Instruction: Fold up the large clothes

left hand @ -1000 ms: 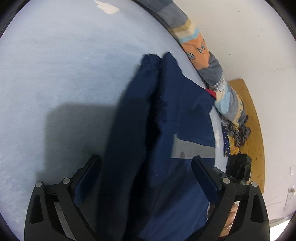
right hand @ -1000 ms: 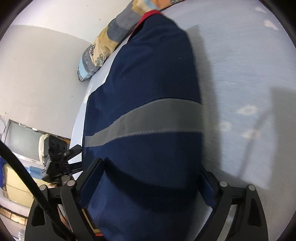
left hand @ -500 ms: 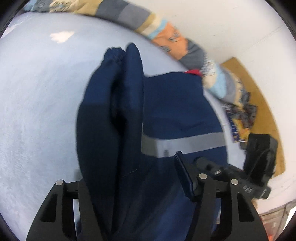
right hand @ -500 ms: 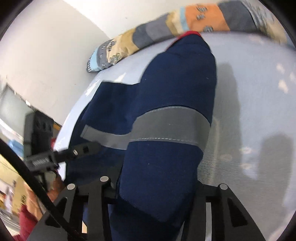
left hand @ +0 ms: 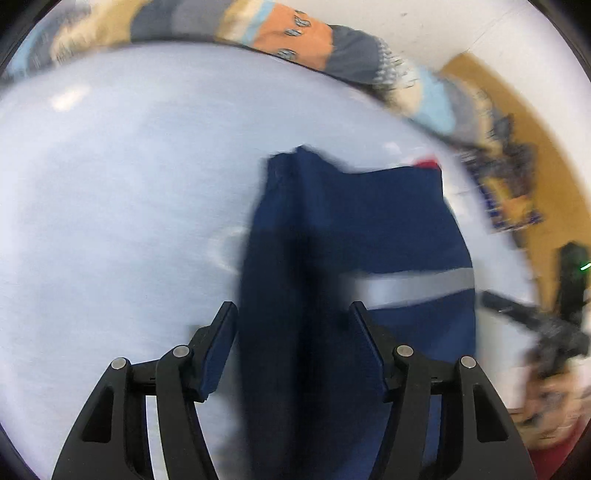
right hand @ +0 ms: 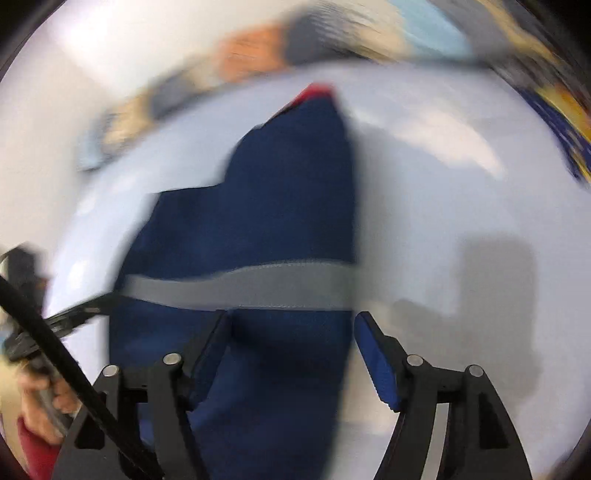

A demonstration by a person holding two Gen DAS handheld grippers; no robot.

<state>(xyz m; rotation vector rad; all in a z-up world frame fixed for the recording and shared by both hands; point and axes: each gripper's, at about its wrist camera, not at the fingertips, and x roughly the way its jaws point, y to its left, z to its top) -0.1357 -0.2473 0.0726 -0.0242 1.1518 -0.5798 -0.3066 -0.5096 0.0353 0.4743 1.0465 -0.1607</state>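
Note:
A navy garment (left hand: 369,221) with a grey reflective stripe (left hand: 417,284) and a red collar edge (left hand: 428,162) lies folded lengthwise on the pale blue bed sheet (left hand: 110,184). My left gripper (left hand: 293,325) is shut on a thick fold of it, and the cloth fills the gap between the pads. In the right wrist view the garment (right hand: 277,203) runs up from my right gripper (right hand: 291,332). That gripper's jaws are opening: the left pad lies against the cloth, while the right fingertip (right hand: 369,332) stands just clear of the cloth's edge. Both views are blurred.
A patchwork quilt (left hand: 295,33) lines the bed's far edge against a white wall. A wooden board (left hand: 535,147) with patterned cloth on it stands at the right. A person's hand (right hand: 40,398) with a red sleeve shows at lower left, behind a black cable (right hand: 74,369).
Both grippers pulled back and rose, so the garment looks smaller and farther. The left jaws narrowed onto the fold. The right jaws narrowed on the cloth, then widened again.

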